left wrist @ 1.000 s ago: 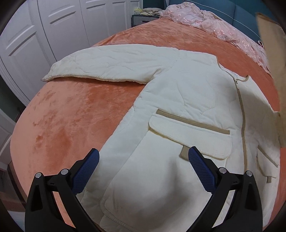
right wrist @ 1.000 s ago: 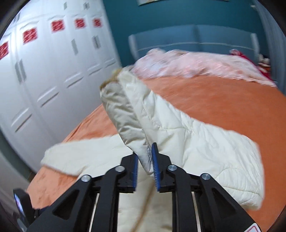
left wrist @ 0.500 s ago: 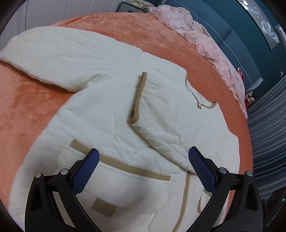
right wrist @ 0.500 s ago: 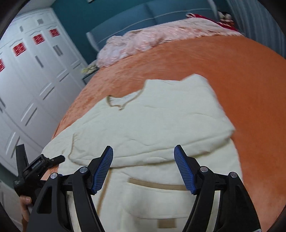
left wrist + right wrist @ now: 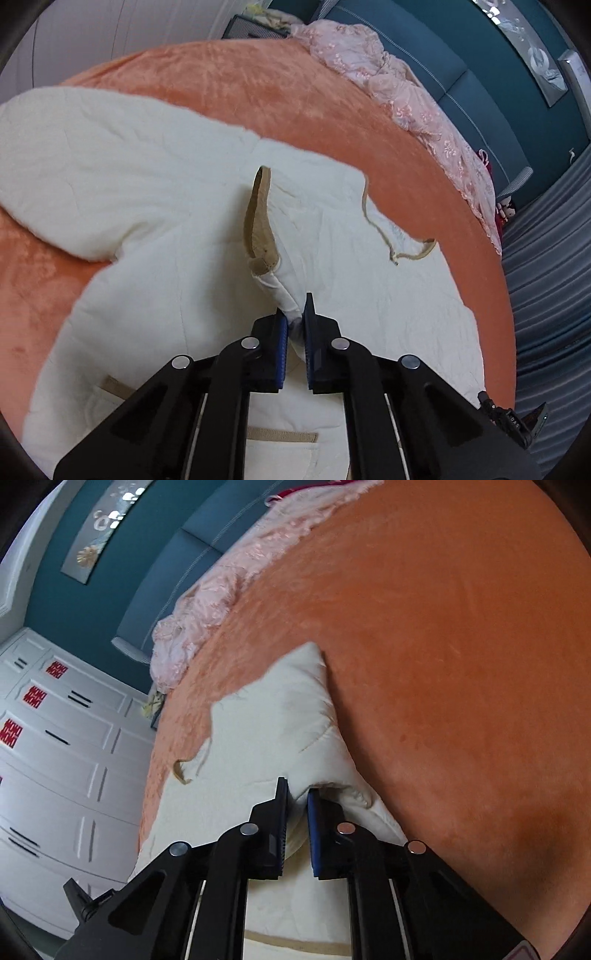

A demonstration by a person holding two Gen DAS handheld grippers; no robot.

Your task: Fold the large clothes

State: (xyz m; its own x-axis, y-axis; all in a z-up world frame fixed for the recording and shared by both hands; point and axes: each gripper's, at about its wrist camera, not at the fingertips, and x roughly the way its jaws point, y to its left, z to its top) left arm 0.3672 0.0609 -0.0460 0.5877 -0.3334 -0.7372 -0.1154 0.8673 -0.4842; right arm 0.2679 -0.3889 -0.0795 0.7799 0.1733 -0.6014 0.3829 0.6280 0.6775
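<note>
- My left gripper is closing, its jaws pinching a raised fold of the cream quilted coat near the tan-trimmed cuff.
- My right gripper is closing too, clamped on the coat's bunched edge beside the orange bed cover.
- The coat lies spread on the bed, one sleeve folded across its front.

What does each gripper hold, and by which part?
Both are closing on the cream coat: the left gripper pinches the folded-over sleeve near its tan cuff, the right gripper a fold at the coat's side.
</note>
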